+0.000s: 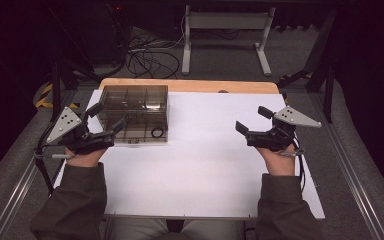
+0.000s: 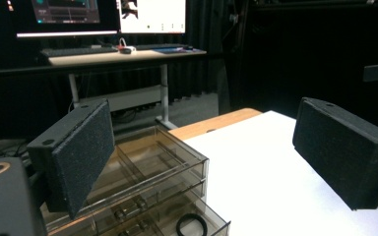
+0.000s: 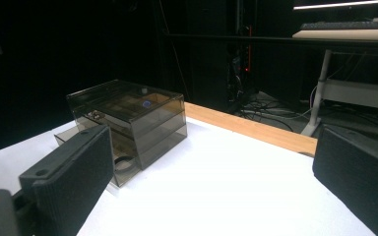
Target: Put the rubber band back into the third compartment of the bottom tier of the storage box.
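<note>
High cam looks down/fwd; both gripper cams sit low, near, sharing drawer box (image 1: 135, 113) (image 2: 147, 191) (image 3: 128, 123).

The room was dark, with black walls or curtains all around. A grey carpeted floor (image 1: 220, 55) lay beyond the worktop (image 1: 205, 165), which was white with a wooden far edge (image 1: 190, 85). A tangle of cables (image 1: 145, 57) lay on the floor beside a white-legged desk (image 1: 225, 22). That desk (image 2: 123, 56) carried lit monitors (image 2: 150, 14) and a keyboard (image 3: 347, 24). Metal rails (image 1: 352, 175) ran along the worktop's sides.
</note>
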### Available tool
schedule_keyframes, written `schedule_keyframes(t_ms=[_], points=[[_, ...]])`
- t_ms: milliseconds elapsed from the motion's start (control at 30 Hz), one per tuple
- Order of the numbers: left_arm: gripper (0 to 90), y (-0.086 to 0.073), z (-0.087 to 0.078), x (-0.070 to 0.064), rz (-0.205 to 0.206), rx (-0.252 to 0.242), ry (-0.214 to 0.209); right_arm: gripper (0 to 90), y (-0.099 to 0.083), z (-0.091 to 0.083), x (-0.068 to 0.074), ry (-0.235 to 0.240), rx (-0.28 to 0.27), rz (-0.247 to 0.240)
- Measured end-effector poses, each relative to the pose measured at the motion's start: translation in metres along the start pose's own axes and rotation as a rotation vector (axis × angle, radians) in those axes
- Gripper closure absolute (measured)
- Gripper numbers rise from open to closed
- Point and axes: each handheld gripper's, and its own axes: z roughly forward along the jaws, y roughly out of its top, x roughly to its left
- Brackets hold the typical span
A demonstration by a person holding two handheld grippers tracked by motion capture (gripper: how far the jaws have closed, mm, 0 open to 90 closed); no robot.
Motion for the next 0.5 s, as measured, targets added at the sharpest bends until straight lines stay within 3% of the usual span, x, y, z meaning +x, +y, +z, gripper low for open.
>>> schedule_keyframes(t_ms=[500], points=[[9.1,-0.0027,-0.0004,0.0024,0.004,0.007,-0.012,2.7,-0.0006,0.0007,0.0007,0.002,0.003,0.007]])
